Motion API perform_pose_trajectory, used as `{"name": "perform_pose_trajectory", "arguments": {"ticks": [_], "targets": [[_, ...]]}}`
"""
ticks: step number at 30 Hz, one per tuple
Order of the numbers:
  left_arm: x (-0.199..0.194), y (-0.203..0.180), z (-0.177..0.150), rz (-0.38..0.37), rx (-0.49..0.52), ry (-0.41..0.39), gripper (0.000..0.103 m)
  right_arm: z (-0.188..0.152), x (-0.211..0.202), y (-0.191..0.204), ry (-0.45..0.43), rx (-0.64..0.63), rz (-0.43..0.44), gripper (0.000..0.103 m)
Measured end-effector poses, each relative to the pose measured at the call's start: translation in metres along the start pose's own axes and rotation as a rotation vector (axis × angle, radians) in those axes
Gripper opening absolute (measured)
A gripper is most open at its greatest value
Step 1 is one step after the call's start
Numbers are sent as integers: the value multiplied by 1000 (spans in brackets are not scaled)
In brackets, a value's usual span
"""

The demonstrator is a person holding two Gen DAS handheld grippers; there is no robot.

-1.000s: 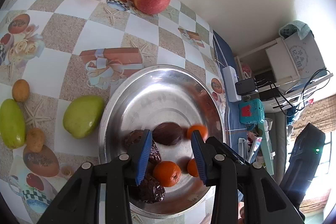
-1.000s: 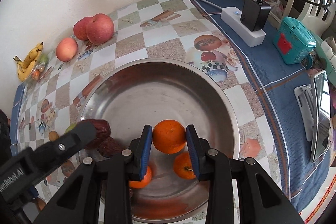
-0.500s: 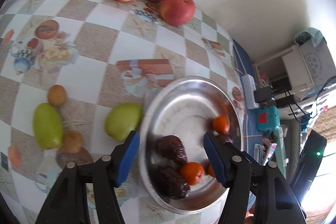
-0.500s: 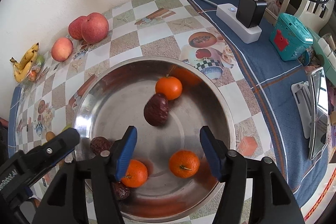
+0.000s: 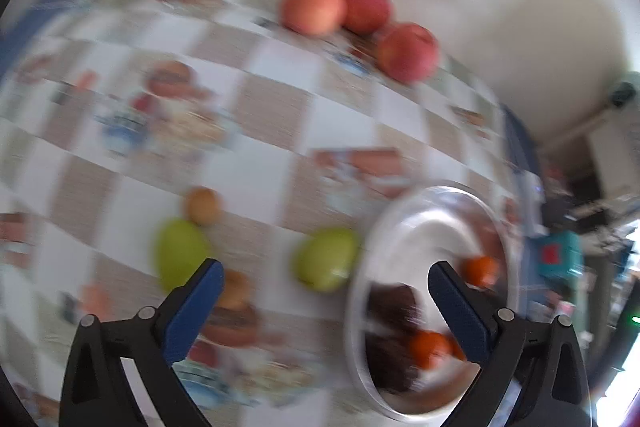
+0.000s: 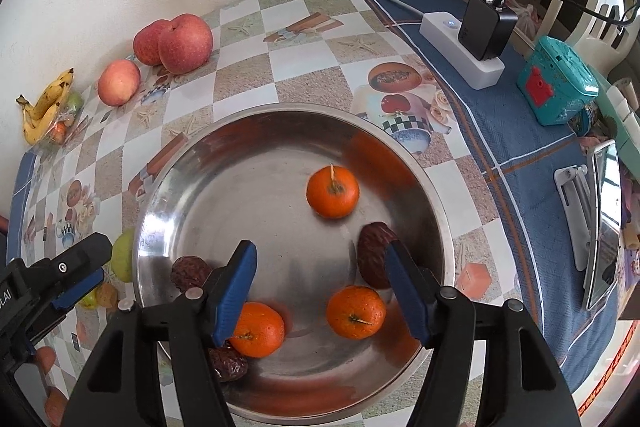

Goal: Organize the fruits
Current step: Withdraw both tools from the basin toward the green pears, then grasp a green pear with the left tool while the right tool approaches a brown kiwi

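Left claw opening, empty (blurred), between green fruit and steel bowl.

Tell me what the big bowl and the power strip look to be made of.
Bowl: most likely stainless steel, polished; its wall mirrors an orange as a smeared orange reflection.
Power strip: apparently white moulded plastic, smooth and faintly glossy, with a black charger plugged in.
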State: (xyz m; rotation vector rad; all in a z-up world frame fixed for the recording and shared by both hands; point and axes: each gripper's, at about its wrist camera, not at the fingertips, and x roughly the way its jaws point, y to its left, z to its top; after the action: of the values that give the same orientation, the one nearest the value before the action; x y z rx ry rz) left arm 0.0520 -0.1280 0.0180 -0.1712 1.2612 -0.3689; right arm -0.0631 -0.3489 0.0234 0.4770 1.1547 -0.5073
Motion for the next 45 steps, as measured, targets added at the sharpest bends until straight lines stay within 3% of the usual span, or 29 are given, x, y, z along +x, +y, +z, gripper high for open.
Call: {"name": "perform_pose_trajectory", "arguments": {"ticks": [1,4,5,12,21,29,35,41,45], "targets": [[-1,2,0,30,3,-13,103,0,0,1,-3,-5,-1,68],[-6,16,4,109,-16,-48,103,1,-2,3,-23,-20,-22,90],[-8,21,5,122,-23,-57,103,1,-3,3,-39,-23,-29,92],[-19,49,9,286,7,-102,103,3,-4,3,-58,-22,-36,92],[-48,93,13,348,-54,-163,103,2,-6,27,-68,-73,-7,92],[-56,126,5,341,-107,-153,103,-13,-9,95,-53,-216,81,92],[-50,124,8,299,-130,-153,103,-28,-8,139,-32,-309,103,92],[-21,114,10,179,-159,-46,103,-35,-6,146,-16,-328,86,92],[-5,103,7,156,-165,-18,102,-33,-4,139,-10,-311,70,92]]}}
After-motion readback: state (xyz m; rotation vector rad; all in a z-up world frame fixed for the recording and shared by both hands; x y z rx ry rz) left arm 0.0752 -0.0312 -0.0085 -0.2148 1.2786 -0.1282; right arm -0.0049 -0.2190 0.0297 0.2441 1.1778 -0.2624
